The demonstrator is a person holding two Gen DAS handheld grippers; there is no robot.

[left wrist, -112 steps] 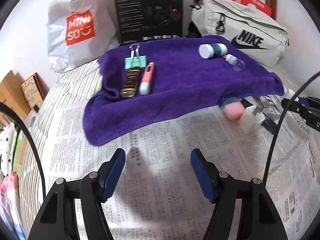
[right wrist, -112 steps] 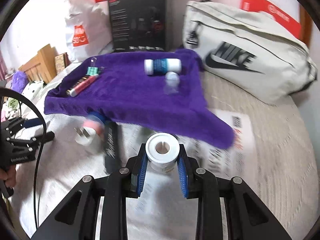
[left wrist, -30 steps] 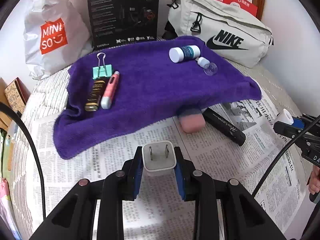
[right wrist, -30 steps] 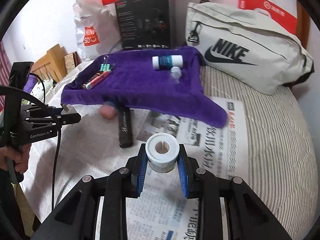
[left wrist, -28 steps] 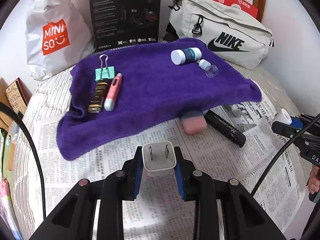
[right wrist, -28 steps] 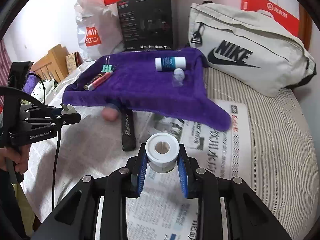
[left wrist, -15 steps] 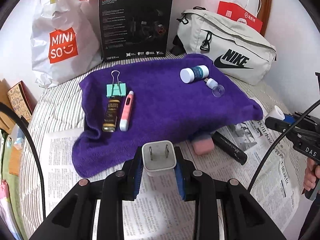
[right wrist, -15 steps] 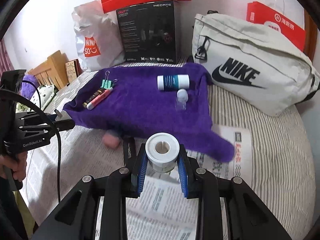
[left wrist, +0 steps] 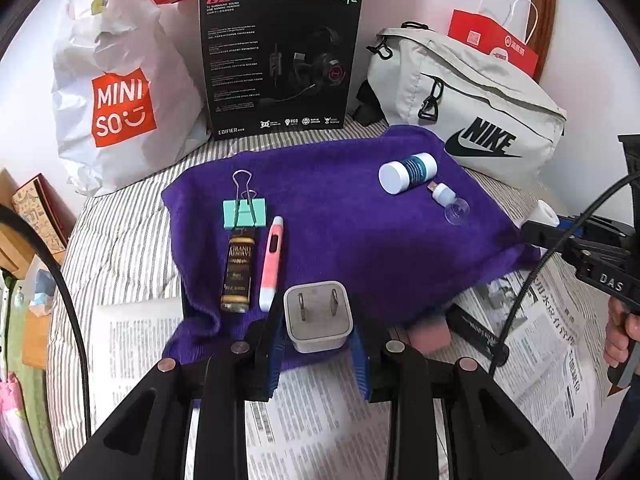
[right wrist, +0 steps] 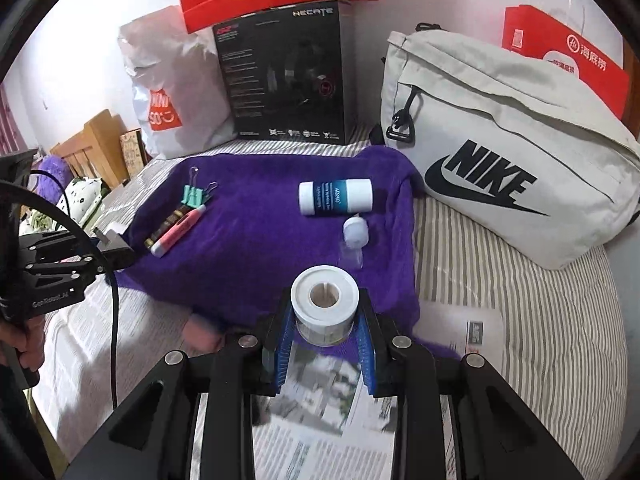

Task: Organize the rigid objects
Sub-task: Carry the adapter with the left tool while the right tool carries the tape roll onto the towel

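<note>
My left gripper (left wrist: 319,344) is shut on a white plug adapter (left wrist: 318,316), held over the near edge of the purple towel (left wrist: 340,216). My right gripper (right wrist: 324,336) is shut on a white tape roll (right wrist: 324,302), held over the towel's (right wrist: 256,232) near edge. On the towel lie a green binder clip (left wrist: 244,210), a dark bottle (left wrist: 238,274), a pink pen-shaped item (left wrist: 271,264), a white-and-blue bottle (left wrist: 406,172) and a small clear suction piece (left wrist: 450,202).
A pink eraser (left wrist: 430,334) and a black bar (left wrist: 476,334) lie on newspaper (left wrist: 320,420) under the towel's near edge. A Miniso bag (left wrist: 116,92), black headset box (left wrist: 280,64) and Nike bag (left wrist: 468,116) stand behind the towel.
The left gripper, open 3.7 s ago, now holds the plug adapter. Both grippers have moved forward toward the towel with their objects over the last second.
</note>
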